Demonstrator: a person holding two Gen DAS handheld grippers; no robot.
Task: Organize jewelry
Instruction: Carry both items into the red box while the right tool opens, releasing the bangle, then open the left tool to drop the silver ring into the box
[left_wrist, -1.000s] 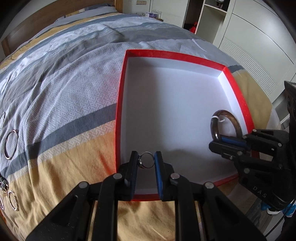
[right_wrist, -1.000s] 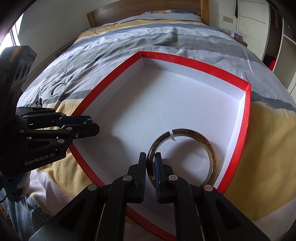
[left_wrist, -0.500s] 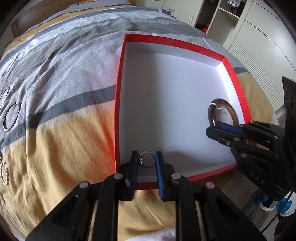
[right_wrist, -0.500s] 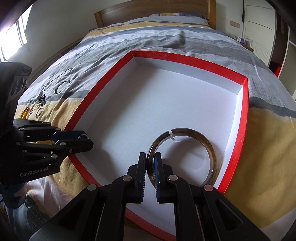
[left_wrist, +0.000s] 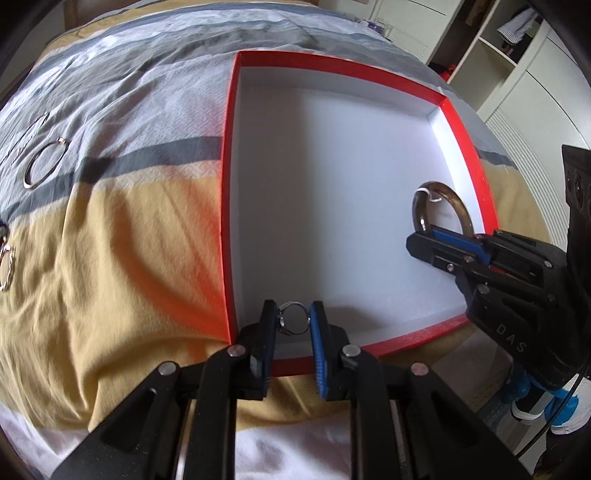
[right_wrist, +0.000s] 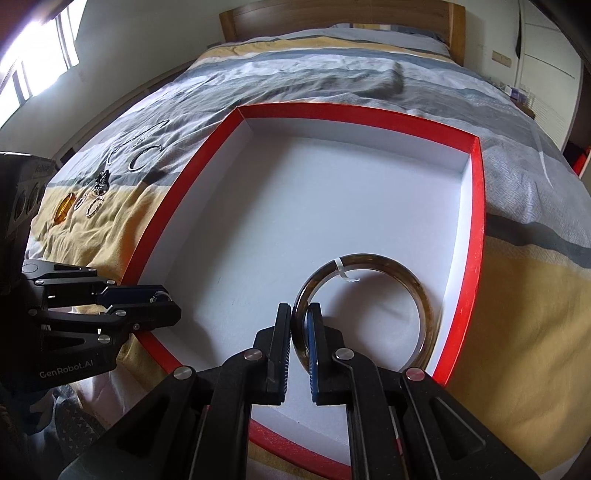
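Note:
A red-rimmed box (left_wrist: 229, 192) with a white inside lies on the bed; it also shows in the right wrist view (right_wrist: 476, 221). My left gripper (left_wrist: 293, 317) is shut on a small silver ring (left_wrist: 295, 307) and holds it over the box's near left corner. My right gripper (right_wrist: 298, 314) is shut on a brown bangle (right_wrist: 413, 291) with a white tag, low over the box floor at the right side. The bangle (left_wrist: 448, 194) and the right gripper (left_wrist: 436, 240) show in the left wrist view, the left gripper (right_wrist: 162, 299) in the right wrist view.
Loose jewelry lies on the striped bedspread left of the box: a thin hoop (left_wrist: 44, 164), another ring (left_wrist: 5, 258), an amber oval piece (right_wrist: 63, 209), small rings (right_wrist: 92, 206) and a dark charm (right_wrist: 100, 181). A wardrobe (left_wrist: 532, 74) stands to the right.
Both grippers keep their hold. The left gripper has drawn back toward the box's near edge with the ring. The right gripper has drawn back slightly with the bangle.

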